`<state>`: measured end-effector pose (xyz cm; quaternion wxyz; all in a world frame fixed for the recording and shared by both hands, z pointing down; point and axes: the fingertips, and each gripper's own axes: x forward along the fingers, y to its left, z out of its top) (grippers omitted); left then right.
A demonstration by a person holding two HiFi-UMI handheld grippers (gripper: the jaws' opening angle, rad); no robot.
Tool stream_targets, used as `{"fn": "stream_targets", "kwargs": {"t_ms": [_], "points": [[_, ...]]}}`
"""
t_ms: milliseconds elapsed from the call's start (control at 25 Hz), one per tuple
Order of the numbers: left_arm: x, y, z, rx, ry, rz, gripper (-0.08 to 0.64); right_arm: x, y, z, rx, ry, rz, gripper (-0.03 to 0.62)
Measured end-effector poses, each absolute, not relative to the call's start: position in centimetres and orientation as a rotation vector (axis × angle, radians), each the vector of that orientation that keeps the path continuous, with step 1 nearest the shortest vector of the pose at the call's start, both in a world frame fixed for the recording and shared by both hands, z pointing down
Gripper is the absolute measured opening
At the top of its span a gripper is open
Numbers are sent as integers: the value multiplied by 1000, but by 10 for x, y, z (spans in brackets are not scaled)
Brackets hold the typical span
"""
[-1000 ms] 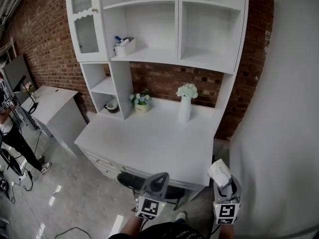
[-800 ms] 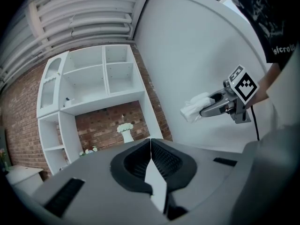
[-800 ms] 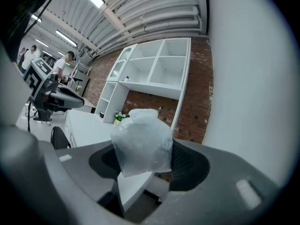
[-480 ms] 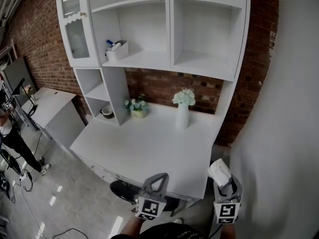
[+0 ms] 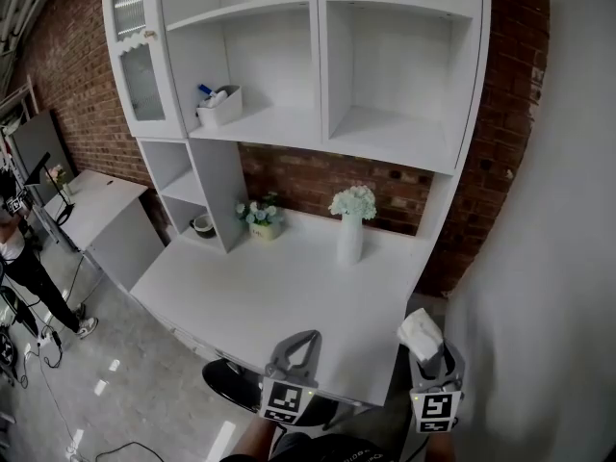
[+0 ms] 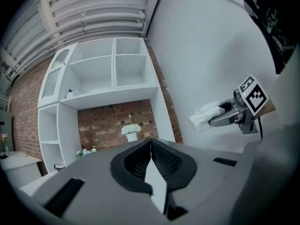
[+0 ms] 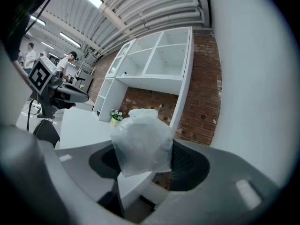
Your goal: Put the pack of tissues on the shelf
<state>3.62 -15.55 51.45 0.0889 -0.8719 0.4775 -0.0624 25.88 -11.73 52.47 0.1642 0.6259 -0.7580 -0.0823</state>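
A white pack of tissues [image 5: 421, 333] [image 7: 140, 142] in clear wrap sits between the jaws of my right gripper [image 5: 431, 362], which is shut on it, low at the right beside the desk's corner. The left gripper view shows the same pack [image 6: 205, 116] off to the right. My left gripper [image 5: 299, 351] hangs at the desk's front edge, its jaws shut with nothing between them [image 6: 151, 159]. The white shelf unit [image 5: 318, 128] stands on the desk against the brick wall, some way ahead of both grippers; its right compartment [image 5: 395, 133] holds nothing.
A white vase of flowers [image 5: 351, 221] and a small flower pot [image 5: 260, 218] stand on the white desk [image 5: 279, 296]. A white box [image 5: 218, 106] sits on the left shelf. A white wall [image 5: 549, 258] is close on the right. A stool [image 5: 231, 381] is under the desk.
The shelf unit and desk have drawn nearer and shifted left in the head view. Both grippers keep their places low in the view, the tissues still held.
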Motion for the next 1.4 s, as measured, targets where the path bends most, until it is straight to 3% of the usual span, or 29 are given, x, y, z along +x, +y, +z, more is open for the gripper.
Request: {"fn": "stream_targets", "kwargs": {"t_ms": [1400], "points": [[26,-232,469,-2674,1226,-79,11,219,-196,469,1923,-2140,-167,253]]}}
